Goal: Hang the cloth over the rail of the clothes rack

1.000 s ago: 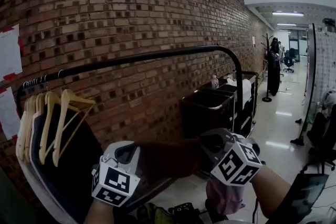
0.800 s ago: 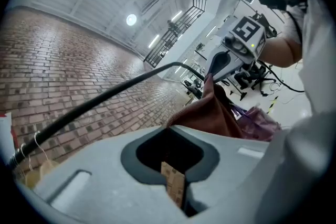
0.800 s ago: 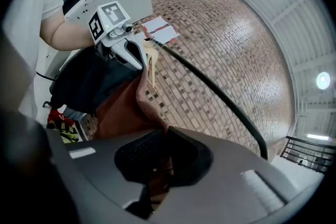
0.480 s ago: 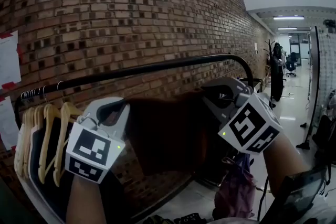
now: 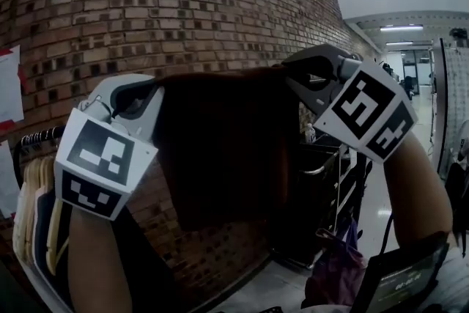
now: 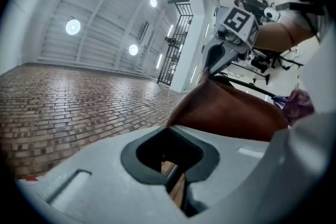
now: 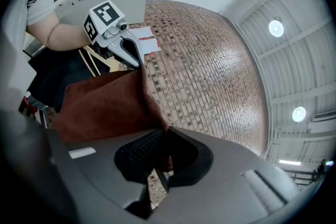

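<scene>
A dark red-brown cloth (image 5: 220, 146) hangs stretched between both grippers in front of the brick wall. My left gripper (image 5: 152, 90) is shut on its upper left corner and my right gripper (image 5: 290, 74) on its upper right corner. The cloth hides most of the black rail; only the rail's left end (image 5: 38, 135) shows, lower than the grippers. In the left gripper view the cloth (image 6: 231, 113) runs from my own jaws (image 6: 176, 186) across to the right gripper (image 6: 218, 57). In the right gripper view the cloth (image 7: 102, 105) leads from my jaws (image 7: 155, 165) to the left gripper (image 7: 130, 52).
Wooden hangers with dark garments (image 5: 37, 216) hang at the rack's left end. Dark bins (image 5: 319, 194) stand by the wall behind the cloth's right edge. A purple cloth (image 5: 333, 278) and a dark screen (image 5: 399, 278) lie low on the right. Papers (image 5: 9, 88) are stuck to the wall.
Both grippers have risen together with the cloth, from below the rail to above it. The cloth now covers most of the rail.
</scene>
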The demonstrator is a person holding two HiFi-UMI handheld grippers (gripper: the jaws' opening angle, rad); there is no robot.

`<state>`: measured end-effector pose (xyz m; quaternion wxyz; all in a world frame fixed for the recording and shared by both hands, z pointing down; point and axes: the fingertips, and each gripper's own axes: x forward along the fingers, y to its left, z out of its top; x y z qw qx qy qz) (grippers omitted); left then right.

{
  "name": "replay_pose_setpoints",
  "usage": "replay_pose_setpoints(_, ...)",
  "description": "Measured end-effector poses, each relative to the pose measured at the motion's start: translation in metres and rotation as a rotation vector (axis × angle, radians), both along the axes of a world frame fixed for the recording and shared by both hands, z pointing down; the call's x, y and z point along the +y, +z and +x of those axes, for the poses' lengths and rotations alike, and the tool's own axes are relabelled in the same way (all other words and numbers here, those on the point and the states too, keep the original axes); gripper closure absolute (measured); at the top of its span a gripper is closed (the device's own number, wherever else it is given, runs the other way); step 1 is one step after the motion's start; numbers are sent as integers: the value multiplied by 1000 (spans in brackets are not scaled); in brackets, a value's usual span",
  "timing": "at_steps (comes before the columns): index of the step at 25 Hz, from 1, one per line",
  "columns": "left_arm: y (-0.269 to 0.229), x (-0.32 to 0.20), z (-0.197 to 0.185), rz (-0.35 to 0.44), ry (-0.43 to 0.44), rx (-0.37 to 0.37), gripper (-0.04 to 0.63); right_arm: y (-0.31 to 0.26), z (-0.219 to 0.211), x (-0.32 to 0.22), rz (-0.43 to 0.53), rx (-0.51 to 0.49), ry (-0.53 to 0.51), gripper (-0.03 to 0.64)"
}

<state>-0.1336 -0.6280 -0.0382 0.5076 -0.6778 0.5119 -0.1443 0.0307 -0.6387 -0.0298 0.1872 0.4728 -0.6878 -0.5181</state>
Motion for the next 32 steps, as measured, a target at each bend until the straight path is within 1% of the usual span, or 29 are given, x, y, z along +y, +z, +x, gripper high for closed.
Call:
replay_pose_setpoints(5,-40,-21,-4,16,-48,-26,581,-45,-3,-9,64,70,77,603)
replay_pose_setpoints(8,-61,-37,-4,23,-91,-57,581,-65,-4,-22,103,121,148,603)
replay_pose_setpoints(11,-71,-54,-3,19,-132,-92,581,-73,-2,-45,72,153,200,603)
replay_pose_setpoints(13,-73,-68,-3,-6,-161,-123,581,-73,-2,-64,33,192,241,603)
replay_pose_setpoints(15,-71,-85,-2,-44,-193,-174,581,-71,-2,-82,-2,252,286,603)
replay_pose_setpoints(18,-62,-110,-1,-119,-245,-288,581,-64,-4,-101,-67,339,320,603)
replay_pose_setpoints(22,-48,-142,-3,-210,-333,-465,581,-52,-8,-119,-196,403,316,603)
replay_pose_setpoints(24,-38,-157,-10,-292,-364,-521,581,-45,-11,-130,-250,441,304,603)
replay_pose_setpoints(25,-30,-164,-13,-352,-362,-538,581,-41,-12,-137,-284,462,300,603)
replay_pose_setpoints(26,-21,-169,-14,-425,-341,-550,581,-35,-13,-144,-324,482,298,603)
replay_pose_setpoints(28,-2,-177,-12,-569,-278,-575,581,-23,-12,-156,-414,517,300,603)
replay_pose_setpoints(30,9,-184,-13,-658,-253,-599,581,-11,-11,-166,-507,539,295,603)
replay_pose_setpoints(32,18,-189,-15,-715,-253,-614,581,-1,-12,-172,-582,546,281,603)
